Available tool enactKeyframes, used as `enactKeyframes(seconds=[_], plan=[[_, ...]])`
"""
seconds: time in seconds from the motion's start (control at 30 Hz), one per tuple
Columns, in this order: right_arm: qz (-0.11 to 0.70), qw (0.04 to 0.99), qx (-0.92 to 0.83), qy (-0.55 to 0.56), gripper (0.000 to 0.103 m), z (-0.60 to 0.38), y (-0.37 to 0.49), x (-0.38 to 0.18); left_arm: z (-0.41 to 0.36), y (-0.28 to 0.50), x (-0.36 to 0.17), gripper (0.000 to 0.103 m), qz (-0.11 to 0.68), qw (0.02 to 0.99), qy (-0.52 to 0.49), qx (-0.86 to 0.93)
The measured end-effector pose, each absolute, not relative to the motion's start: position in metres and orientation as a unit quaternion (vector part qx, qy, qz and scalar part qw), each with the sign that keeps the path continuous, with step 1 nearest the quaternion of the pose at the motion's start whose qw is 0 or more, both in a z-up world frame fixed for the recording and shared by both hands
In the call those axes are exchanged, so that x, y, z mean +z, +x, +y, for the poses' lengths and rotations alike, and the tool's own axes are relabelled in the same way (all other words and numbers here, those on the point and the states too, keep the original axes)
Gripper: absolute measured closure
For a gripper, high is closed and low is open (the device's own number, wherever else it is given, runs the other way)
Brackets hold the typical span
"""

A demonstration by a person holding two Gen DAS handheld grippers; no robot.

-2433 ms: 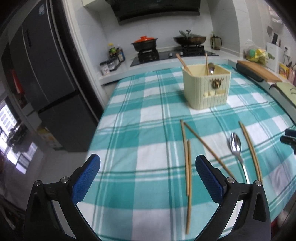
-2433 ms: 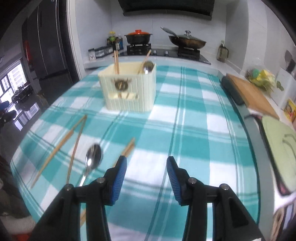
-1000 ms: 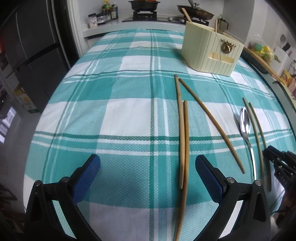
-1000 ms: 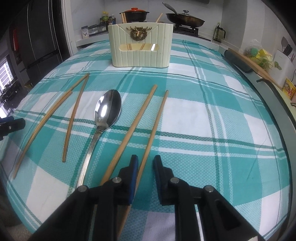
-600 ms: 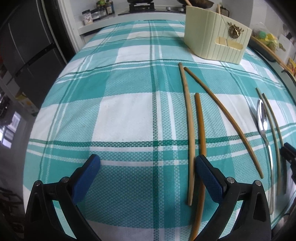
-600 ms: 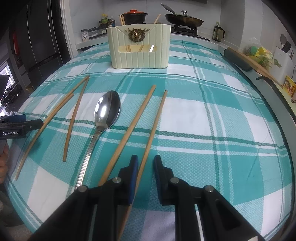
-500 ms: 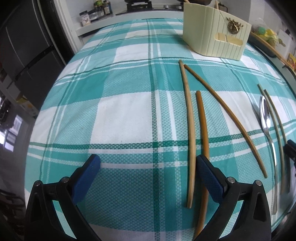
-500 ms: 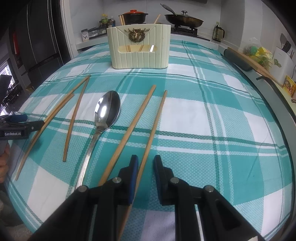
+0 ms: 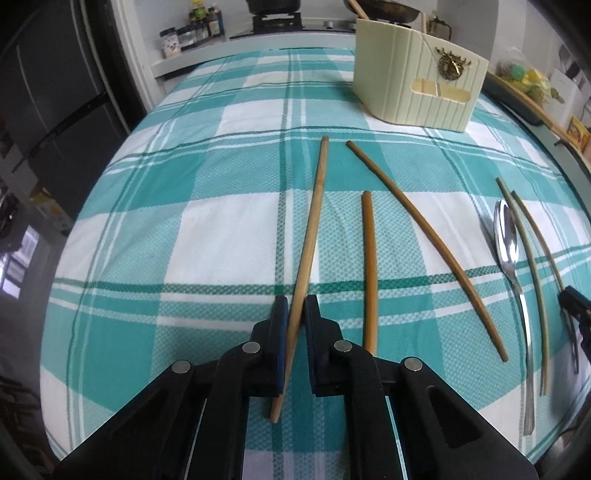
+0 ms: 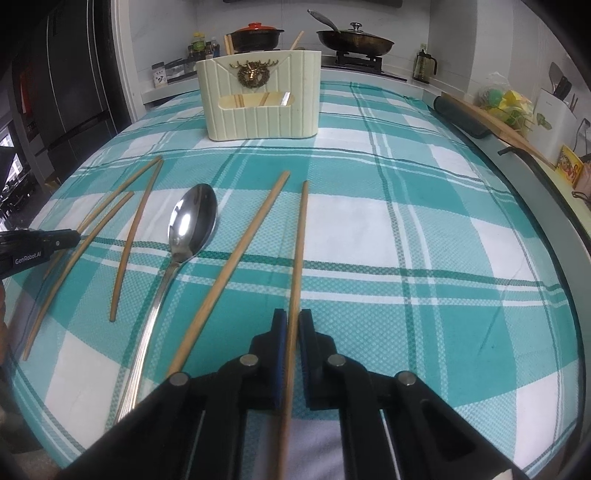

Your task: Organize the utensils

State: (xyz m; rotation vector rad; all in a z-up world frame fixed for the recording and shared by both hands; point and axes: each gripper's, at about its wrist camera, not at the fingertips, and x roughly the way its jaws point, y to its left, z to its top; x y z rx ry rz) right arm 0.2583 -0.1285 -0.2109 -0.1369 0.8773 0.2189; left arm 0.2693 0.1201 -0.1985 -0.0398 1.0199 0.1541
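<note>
My left gripper [image 9: 295, 308] has its jaws closing on a light wooden chopstick [image 9: 311, 221]; the blue pads press it on both sides. Two more chopsticks [image 9: 369, 266] lie to its right, then a steel spoon [image 9: 508, 236]. My right gripper [image 10: 291, 322] is likewise closing, pads pinching a chopstick [image 10: 298, 251] that points away toward the cream utensil holder [image 10: 258, 99]. Its partner chopstick [image 10: 232, 266] lies just left of it, beside the spoon [image 10: 192, 221]. The holder [image 9: 417, 88] contains a few utensils.
A teal checked cloth [image 9: 184, 184] covers the table. A cutting board [image 10: 495, 118] lies along the right edge. Stove, pot [image 10: 258, 35] and pan [image 10: 354, 44] sit behind the holder. A dark fridge [image 9: 48, 92] stands left. My left gripper's tip [image 10: 55, 240] shows at the left.
The left jaws, wide open half a second ago, have closed on the leftmost chopstick, which now slants. The right jaws have tightened onto their chopstick. Both grippers sank toward the table earlier.
</note>
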Motion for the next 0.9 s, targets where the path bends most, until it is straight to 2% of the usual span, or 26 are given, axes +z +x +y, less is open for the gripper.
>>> enactKeyframes(seconds=[0.17,0.2,0.23,0.27,0.3,0.33,0.4,0.43,0.5,0.53,0.6,0.67,0.7,0.73,0.9], plan=[[0.424,0.901,0.064,-0.061,0.097,-0.155,0.251,-0.210,0.137,0.236,-0.199,0.092,0.476,0.869,-0.050,0.123],[0.423,0.902,0.059,-0.062,0.097,-0.160,0.250,-0.210,0.139,0.232,-0.200,0.080,0.472,0.870,-0.048,0.130],[0.422,0.902,0.059,-0.063,0.097,-0.163,0.249,-0.210,0.141,0.231,-0.201,0.051,0.469,0.871,-0.042,0.140],[0.420,0.903,0.065,-0.063,0.096,-0.166,0.248,-0.211,0.143,0.230,-0.201,0.034,0.468,0.870,-0.035,0.151],[0.417,0.904,0.071,-0.062,0.096,-0.168,0.247,-0.211,0.147,0.231,-0.202,0.010,0.468,0.869,-0.034,0.154],[0.415,0.905,0.074,-0.061,0.095,-0.169,0.247,-0.211,0.151,0.231,-0.202,0.006,0.467,0.871,-0.037,0.147],[0.412,0.906,0.071,-0.065,0.089,-0.169,0.248,-0.211,0.158,0.233,-0.207,0.006,0.481,0.866,-0.038,0.131],[0.411,0.906,0.066,-0.072,0.086,-0.167,0.248,-0.211,0.160,0.234,-0.209,0.002,0.484,0.866,-0.036,0.123],[0.410,0.907,0.046,-0.079,0.065,-0.169,0.249,-0.211,0.165,0.234,-0.210,0.000,0.487,0.865,-0.034,0.116],[0.411,0.908,0.034,-0.074,0.059,-0.172,0.251,-0.211,0.167,0.235,-0.211,0.000,0.490,0.863,-0.042,0.111],[0.417,0.907,0.023,-0.048,0.039,-0.185,0.255,-0.213,0.172,0.234,-0.213,0.001,0.491,0.862,-0.067,0.105],[0.417,0.908,0.025,-0.033,0.028,-0.195,0.257,-0.215,0.170,0.233,-0.213,0.000,0.486,0.866,-0.058,0.101],[0.415,0.909,0.032,-0.030,0.017,-0.196,0.256,-0.216,0.170,0.233,-0.214,0.000,0.485,0.867,-0.061,0.102],[0.416,0.908,0.045,-0.032,0.014,-0.195,0.256,-0.217,0.170,0.233,-0.213,0.000,0.483,0.867,-0.060,0.102],[0.417,0.907,0.047,-0.043,0.014,-0.191,0.254,-0.219,0.171,0.231,-0.213,0.000,0.477,0.872,-0.059,0.094]])
